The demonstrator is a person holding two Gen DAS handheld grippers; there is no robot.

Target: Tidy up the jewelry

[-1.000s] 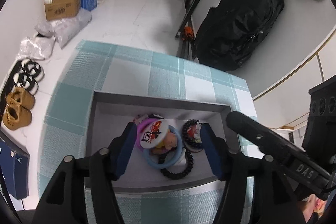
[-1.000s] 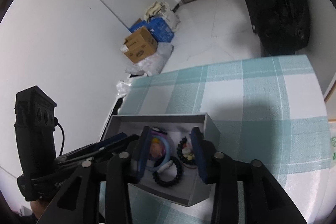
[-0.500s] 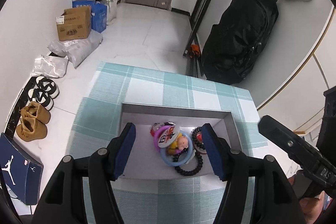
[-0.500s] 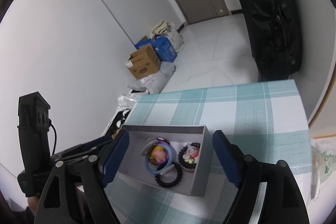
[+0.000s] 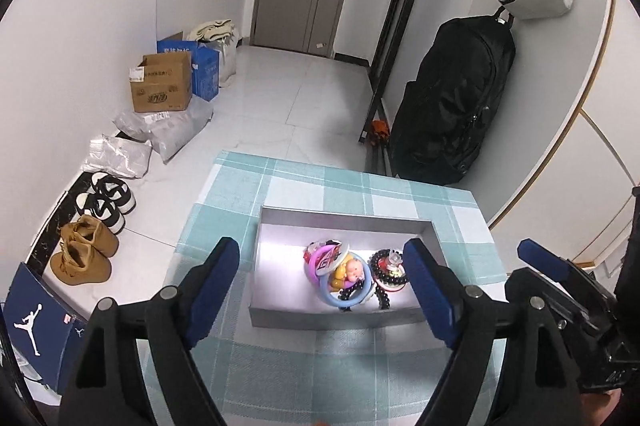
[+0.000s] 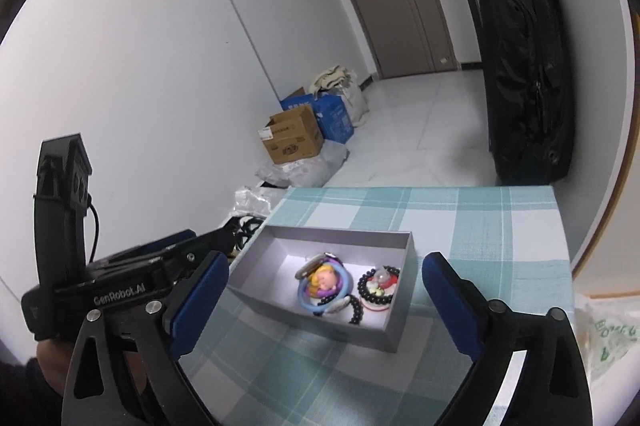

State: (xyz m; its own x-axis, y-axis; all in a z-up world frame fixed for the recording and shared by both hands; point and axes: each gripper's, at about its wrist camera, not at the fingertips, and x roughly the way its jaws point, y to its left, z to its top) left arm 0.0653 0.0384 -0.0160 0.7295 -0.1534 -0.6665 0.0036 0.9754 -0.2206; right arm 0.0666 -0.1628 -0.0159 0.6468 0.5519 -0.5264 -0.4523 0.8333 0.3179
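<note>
A grey open box sits on the teal checked tablecloth. Inside lie a blue ring, a small doll charm with a round badge, and black bead bracelets. My left gripper hovers above and short of the box, its jaws opening, with nothing pressed between the blue pads. In the right wrist view the box, doll charm and beads lie beyond my right gripper, whose jaws are also opening and hold nothing. Each gripper shows at the side of the other's view.
The table ends just beyond the box, with white floor past it. On the floor stand a cardboard box, shoes, a blue shoebox and a black backpack. A plastic bag lies off the table's right edge.
Both grippers have drawn back and up from the box and their jaws have spread wider. The jewelry stays inside the box, which now looks smaller and farther off.
</note>
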